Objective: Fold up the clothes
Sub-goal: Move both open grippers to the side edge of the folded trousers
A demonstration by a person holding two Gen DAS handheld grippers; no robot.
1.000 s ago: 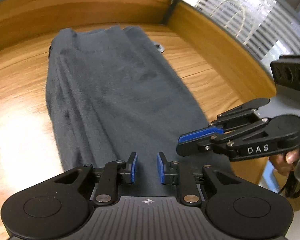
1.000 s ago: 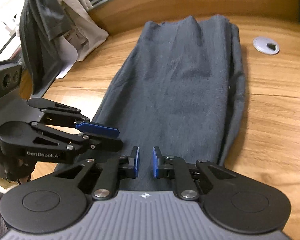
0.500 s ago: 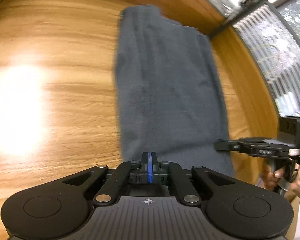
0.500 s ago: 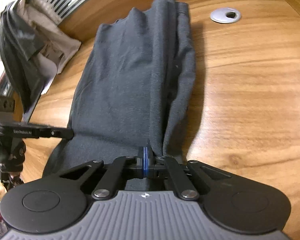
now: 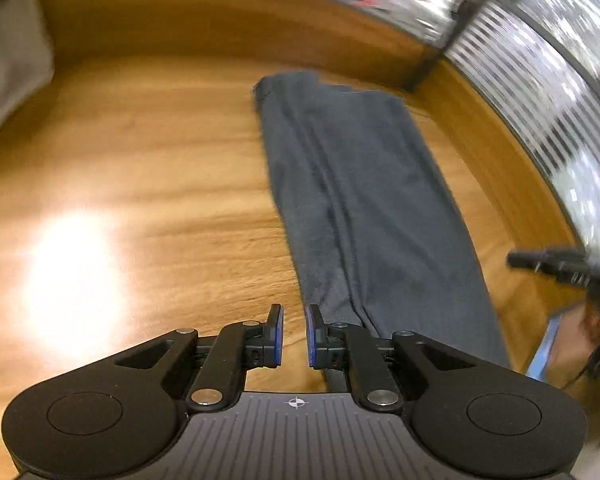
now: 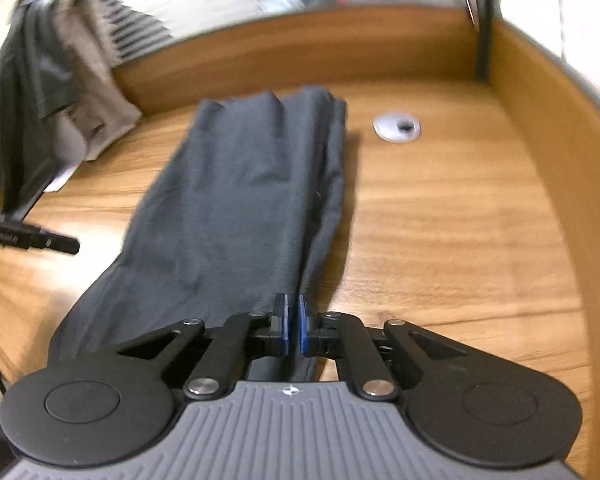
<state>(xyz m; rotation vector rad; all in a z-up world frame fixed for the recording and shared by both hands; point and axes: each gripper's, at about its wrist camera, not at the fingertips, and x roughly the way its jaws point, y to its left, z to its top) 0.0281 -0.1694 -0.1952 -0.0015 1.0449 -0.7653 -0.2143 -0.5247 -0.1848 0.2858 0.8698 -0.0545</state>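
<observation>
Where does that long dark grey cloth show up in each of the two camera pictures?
Left wrist view: the cloth runs from upper middle down to the lower right, beside the left gripper.
Right wrist view: the cloth fills the middle, running down to the right gripper.
Shared landmark: the wooden table it lies on.
</observation>
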